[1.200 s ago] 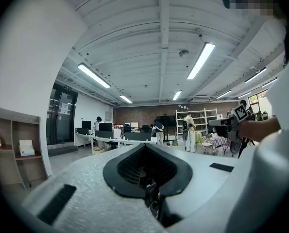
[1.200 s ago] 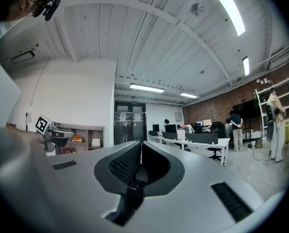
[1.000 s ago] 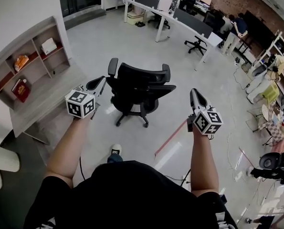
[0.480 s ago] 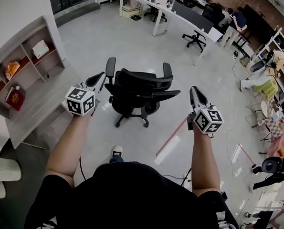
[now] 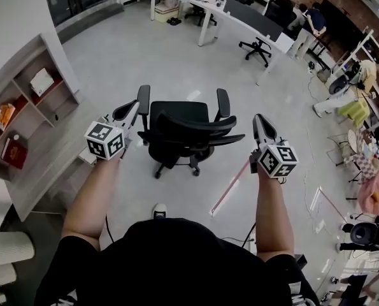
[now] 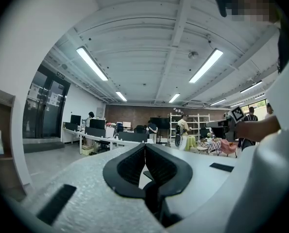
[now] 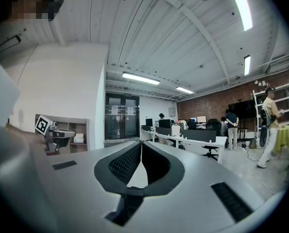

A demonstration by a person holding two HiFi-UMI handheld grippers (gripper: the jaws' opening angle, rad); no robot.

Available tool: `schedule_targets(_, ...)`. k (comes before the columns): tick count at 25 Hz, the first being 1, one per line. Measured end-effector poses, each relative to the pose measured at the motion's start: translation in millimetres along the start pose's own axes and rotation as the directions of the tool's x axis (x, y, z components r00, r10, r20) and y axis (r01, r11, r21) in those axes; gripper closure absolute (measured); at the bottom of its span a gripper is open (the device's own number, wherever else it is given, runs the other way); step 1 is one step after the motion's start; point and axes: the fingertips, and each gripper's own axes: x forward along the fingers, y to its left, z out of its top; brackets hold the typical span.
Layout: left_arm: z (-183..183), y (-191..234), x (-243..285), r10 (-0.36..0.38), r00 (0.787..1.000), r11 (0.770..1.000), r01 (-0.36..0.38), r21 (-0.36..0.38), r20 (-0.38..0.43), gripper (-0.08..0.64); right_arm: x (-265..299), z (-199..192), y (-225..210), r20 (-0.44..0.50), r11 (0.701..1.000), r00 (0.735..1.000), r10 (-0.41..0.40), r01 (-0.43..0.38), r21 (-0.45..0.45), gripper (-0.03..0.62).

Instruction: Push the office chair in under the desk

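Observation:
A black office chair (image 5: 184,131) stands on the grey floor with its backrest toward me, between my two grippers. My left gripper (image 5: 132,108) hangs shut and empty just left of the chair's left armrest (image 5: 143,102). My right gripper (image 5: 258,120) is also shut and empty, a little right of the backrest's edge. Neither touches the chair. In the left gripper view the jaws (image 6: 145,147) are pressed together, as they are in the right gripper view (image 7: 141,145). Long white desks (image 5: 230,19) run along the far side of the room.
A grey shelf unit (image 5: 33,116) with books stands at the left. A pink strip (image 5: 229,186) lies on the floor right of the chair. Another black chair (image 5: 258,46) sits by the far desks. People stand at the back right (image 5: 313,19). My shoe (image 5: 158,210) is below the chair.
The chair has turned its backrest squarely toward me and now sits centred between the grippers. The view has shifted forward. Both grippers stay shut and level.

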Motion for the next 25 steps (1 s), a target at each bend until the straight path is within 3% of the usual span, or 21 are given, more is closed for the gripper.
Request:
schedule_targets(14,6,43,50,-0.076,0.997,0.997,0.076,0.003,0.004,0.543,43,15,-10,0.016,0.998,0.998,-0.069,0.069,-0.008,0.577)
schedule_targets(25,-5,33,70,0.057,0.996,0.998,-0.054,0.036,-0.064,0.543,63,-9,-62,0.001,0.999,1.0,0.016,-0.016,0.039,0.577)
